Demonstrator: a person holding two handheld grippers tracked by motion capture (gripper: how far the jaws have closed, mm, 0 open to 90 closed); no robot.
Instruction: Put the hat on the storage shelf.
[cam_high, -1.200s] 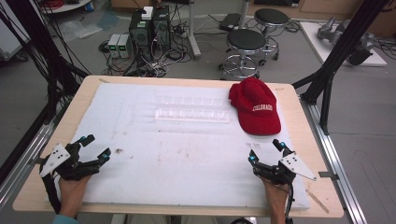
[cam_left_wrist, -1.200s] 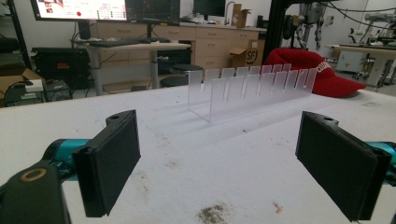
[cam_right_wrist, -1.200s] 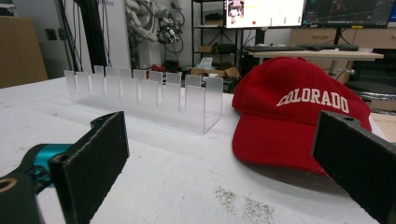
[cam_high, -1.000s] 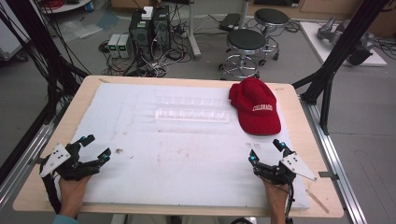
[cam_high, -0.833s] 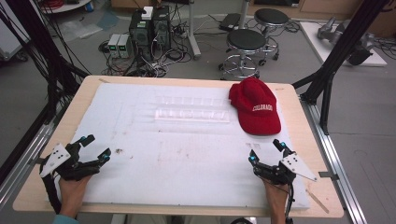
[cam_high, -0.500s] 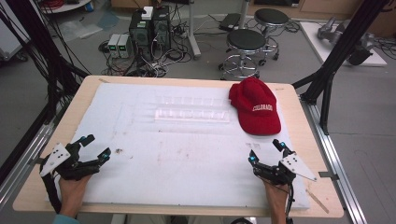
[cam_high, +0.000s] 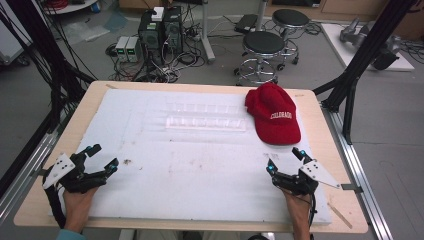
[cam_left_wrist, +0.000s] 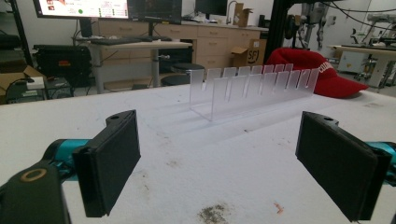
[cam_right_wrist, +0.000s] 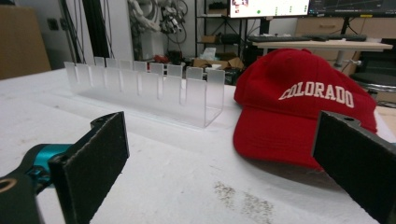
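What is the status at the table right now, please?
Left tool open, right tool open, both empty at near edge. Red Colorado baseball cap far right, beside clear slotted acrylic rack. Nothing between tools and cap.

Robotics lab or research workshop. Wooden table with stained white mat, framed by black metal struts. Concrete floor behind holds desktop computers in tangled cables, plus round stools. Gripper views show monitors, a keyboard desk, cardboard boxes, wood cabinets.
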